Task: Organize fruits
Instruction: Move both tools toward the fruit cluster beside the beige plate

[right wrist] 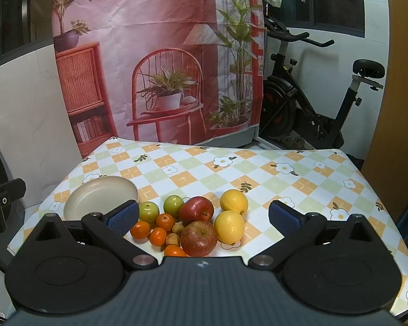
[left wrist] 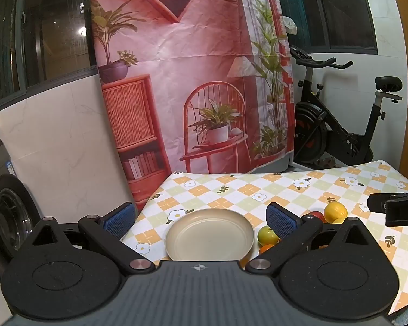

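A cream plate [left wrist: 209,235] lies empty on the checked tablecloth, straight ahead between the blue pads of my open left gripper [left wrist: 201,218]. In the right wrist view the plate [right wrist: 100,198] sits at the left. Beside it is a loose pile of fruit: two red apples [right wrist: 199,237], two yellow lemons [right wrist: 229,226], two green fruits [right wrist: 173,203], several small oranges [right wrist: 165,221] and small brownish fruits [right wrist: 178,228]. My right gripper [right wrist: 204,218] hangs open over the pile, holding nothing. The left wrist view shows a green fruit [left wrist: 267,235] and a lemon [left wrist: 335,211] right of the plate.
The table [right wrist: 258,168] with the flower-patterned cloth ends at a printed pink backdrop [right wrist: 155,54]. An exercise bike [right wrist: 312,103] stands behind the table at the right. A washing machine [left wrist: 5,212] is at the left, below the table's edge.
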{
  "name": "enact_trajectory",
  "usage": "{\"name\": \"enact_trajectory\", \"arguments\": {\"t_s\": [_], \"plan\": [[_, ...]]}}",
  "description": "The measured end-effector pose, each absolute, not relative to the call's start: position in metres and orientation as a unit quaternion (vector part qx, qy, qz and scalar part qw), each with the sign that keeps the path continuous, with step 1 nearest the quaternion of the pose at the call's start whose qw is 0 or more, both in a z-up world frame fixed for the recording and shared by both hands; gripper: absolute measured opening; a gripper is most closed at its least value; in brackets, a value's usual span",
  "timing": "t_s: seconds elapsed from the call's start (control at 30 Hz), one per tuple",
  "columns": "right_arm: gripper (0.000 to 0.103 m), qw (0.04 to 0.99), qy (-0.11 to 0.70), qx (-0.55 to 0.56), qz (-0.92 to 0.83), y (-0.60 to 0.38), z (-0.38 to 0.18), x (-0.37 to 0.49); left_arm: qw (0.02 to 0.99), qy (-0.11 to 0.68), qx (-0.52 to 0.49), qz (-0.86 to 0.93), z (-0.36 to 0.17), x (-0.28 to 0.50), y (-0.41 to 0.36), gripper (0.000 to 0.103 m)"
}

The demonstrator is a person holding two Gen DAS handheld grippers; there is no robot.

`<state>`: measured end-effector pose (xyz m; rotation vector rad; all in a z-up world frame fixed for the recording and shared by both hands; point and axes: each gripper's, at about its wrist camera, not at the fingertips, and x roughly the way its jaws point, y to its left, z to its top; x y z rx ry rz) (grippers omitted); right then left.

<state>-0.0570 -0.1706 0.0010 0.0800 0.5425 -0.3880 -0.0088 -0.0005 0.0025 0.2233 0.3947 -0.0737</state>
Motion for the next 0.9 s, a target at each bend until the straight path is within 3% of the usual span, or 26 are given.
{"name": "enact_trajectory", "arguments": {"t_s": [0.9], "plan": [[0.103,0.949,0.255,0.047,-0.181,-0.176,0.001,-0.057,0.968,0.219,0.121,-0.029,-0.006,0.001,-0.001,0.103]]}}
